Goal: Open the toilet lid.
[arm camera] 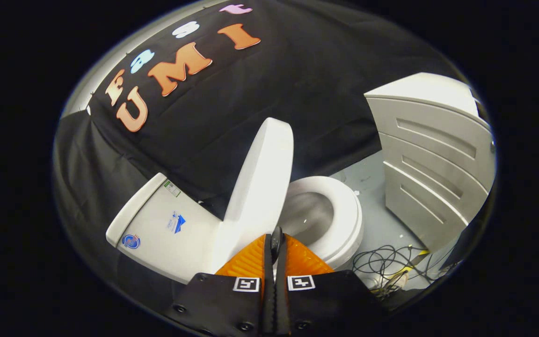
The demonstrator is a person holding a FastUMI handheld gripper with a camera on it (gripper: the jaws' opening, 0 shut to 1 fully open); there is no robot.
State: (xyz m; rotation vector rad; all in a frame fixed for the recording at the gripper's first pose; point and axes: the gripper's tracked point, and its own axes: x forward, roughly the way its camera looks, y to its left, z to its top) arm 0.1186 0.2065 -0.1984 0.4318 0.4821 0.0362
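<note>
Toilet lid (pixel 261 182), raised, edge-on.
Long axis upright, leaning toward tank (pixel 166 229); seat (pixel 344 220) exposed; cabinet (pixel 433 154) well apart. Gripper (pixel 276 243) fingers clenched together, grasping nothing.

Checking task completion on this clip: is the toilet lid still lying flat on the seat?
No: the lid stands raised off the seat, baring the bowl, just beyond the gripper with its jaws together.

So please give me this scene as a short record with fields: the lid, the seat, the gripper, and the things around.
lid: toilet lid raised, standing up just ahead of the fingers
seat: toilet seat down, bowl open to view
tank: toilet tank beside the lid
gripper: gripper fingers closed together, nothing between them
cabinet: white drawer cabinet beyond the seat
floor: tangled cables by the toilet
</note>
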